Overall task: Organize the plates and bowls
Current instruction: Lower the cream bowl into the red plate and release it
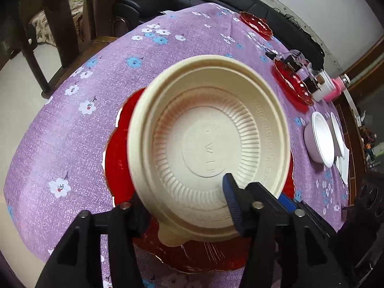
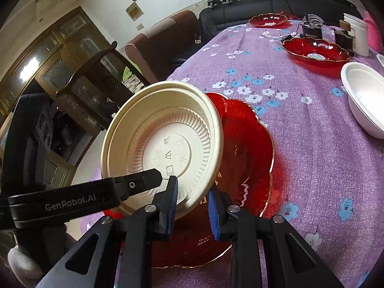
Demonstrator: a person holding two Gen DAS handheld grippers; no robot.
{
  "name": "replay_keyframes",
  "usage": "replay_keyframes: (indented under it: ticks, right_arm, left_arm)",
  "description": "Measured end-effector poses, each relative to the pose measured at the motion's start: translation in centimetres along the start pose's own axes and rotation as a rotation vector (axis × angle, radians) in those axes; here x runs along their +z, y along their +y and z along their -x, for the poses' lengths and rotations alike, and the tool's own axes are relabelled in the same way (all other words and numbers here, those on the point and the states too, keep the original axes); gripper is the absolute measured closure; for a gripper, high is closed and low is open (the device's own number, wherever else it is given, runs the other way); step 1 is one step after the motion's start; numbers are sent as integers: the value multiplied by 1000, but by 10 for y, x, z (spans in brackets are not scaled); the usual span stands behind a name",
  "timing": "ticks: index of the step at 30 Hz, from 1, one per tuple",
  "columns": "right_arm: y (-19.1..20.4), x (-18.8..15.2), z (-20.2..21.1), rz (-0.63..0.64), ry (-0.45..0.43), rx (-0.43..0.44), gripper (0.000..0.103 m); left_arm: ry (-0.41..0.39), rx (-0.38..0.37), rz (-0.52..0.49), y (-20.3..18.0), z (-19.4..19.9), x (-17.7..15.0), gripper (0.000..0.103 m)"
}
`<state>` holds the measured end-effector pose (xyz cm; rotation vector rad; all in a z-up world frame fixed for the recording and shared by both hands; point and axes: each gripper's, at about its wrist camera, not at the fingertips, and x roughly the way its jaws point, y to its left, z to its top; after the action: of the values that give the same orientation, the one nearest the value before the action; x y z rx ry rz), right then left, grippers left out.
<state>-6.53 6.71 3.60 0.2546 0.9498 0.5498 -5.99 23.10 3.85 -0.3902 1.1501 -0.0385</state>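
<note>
Left tool: jaws apart, astride the cream bowl wall. Right tool: rim between jaws; we cannot tell if it grips. Bowl tilted over red plate on purple floral worktop. Beyond: black sofa, wooden cabinet.

Cream, red and purple on the table.
Ribbed cream bowl over glossy red plate; purple tablecloth with white and blue flowers; plain white bowl.

Matt ribbed plastic bowl; glossy red plate; cloth tablecloth.
</note>
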Motion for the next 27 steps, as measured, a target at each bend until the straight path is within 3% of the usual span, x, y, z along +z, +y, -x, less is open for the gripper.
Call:
replay_keyframes:
  ticks: [4, 6, 14, 20, 27]
  right_arm:
    - [0, 5, -4, 1, -1, -15, 74]
    - [0, 6, -2, 9, -19, -48, 64]
    - [0, 7, 4, 49, -63, -110, 49]
    - [-2, 4, 12, 41, -91, -110, 47]
    - [-9, 2, 27, 6, -129, -100, 47]
  left_arm:
    - [7, -17, -15, -3, 1, 2, 34]
    - [-3, -18, -27, -5, 2, 3, 31]
    - [-49, 6, -63, -5, 13, 3, 30]
    - [-101, 35, -38, 8, 30, 1, 30]
    - [-189, -8, -24, 12, 58, -9, 30]
